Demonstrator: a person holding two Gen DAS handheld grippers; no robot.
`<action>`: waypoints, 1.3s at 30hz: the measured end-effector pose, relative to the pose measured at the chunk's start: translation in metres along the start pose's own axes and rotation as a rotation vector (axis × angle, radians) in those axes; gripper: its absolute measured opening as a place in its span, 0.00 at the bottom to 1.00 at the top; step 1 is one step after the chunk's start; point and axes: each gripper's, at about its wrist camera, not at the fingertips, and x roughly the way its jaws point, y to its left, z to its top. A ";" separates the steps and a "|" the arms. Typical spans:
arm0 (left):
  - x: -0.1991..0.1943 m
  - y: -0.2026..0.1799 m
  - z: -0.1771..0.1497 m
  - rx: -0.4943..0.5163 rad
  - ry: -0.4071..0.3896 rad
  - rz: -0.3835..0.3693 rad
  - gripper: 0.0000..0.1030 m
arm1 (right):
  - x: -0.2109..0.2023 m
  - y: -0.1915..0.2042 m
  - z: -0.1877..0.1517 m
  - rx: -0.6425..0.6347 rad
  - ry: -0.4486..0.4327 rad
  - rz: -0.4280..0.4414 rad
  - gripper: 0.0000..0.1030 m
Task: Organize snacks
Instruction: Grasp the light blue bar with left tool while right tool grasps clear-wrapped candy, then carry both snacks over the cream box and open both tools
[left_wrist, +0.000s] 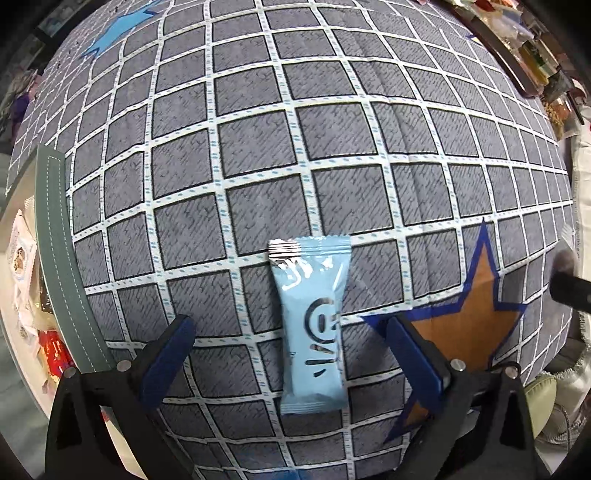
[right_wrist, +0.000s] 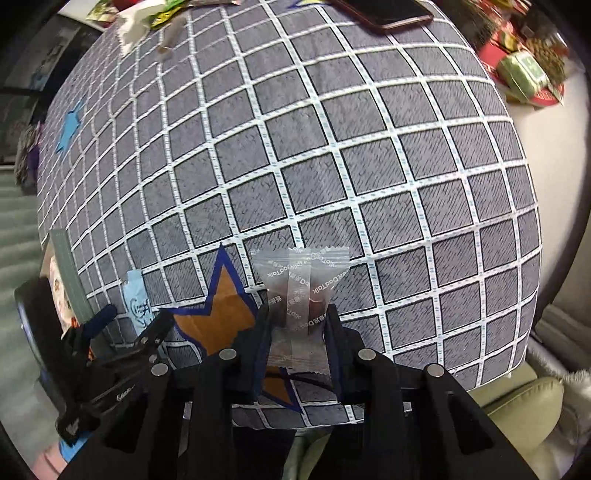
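Note:
A light blue snack packet (left_wrist: 313, 328) lies flat on the grey checked tablecloth (left_wrist: 295, 147). My left gripper (left_wrist: 288, 332) is open, with one finger on each side of the packet and apart from it. My right gripper (right_wrist: 297, 319) is shut on a clear wrapped snack with a dark piece inside (right_wrist: 300, 295), held above the cloth. The blue packet (right_wrist: 137, 301) and the left gripper (right_wrist: 122, 328) also show at the left of the right wrist view. An orange star with a blue border (left_wrist: 469, 310) is on the cloth to the right of the blue packet; it also shows in the right wrist view (right_wrist: 218, 317).
A grey-green tray rim (left_wrist: 61, 266) with several snacks inside is at the left. A blue star (left_wrist: 122, 26) marks the far left of the cloth. A phone (right_wrist: 388, 13), loose wrappers (right_wrist: 147, 18) and red and green boxes (right_wrist: 524, 70) lie at the far side.

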 end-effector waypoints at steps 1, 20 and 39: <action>0.000 -0.004 0.000 0.010 0.001 0.000 0.98 | -0.001 0.014 0.001 -0.003 -0.001 -0.001 0.28; -0.095 -0.056 -0.001 0.020 -0.132 -0.034 0.24 | -0.080 0.007 -0.008 -0.096 -0.013 0.096 0.28; -0.137 0.191 -0.065 -0.491 -0.219 0.046 0.24 | -0.053 0.278 -0.019 -0.666 0.115 0.214 0.28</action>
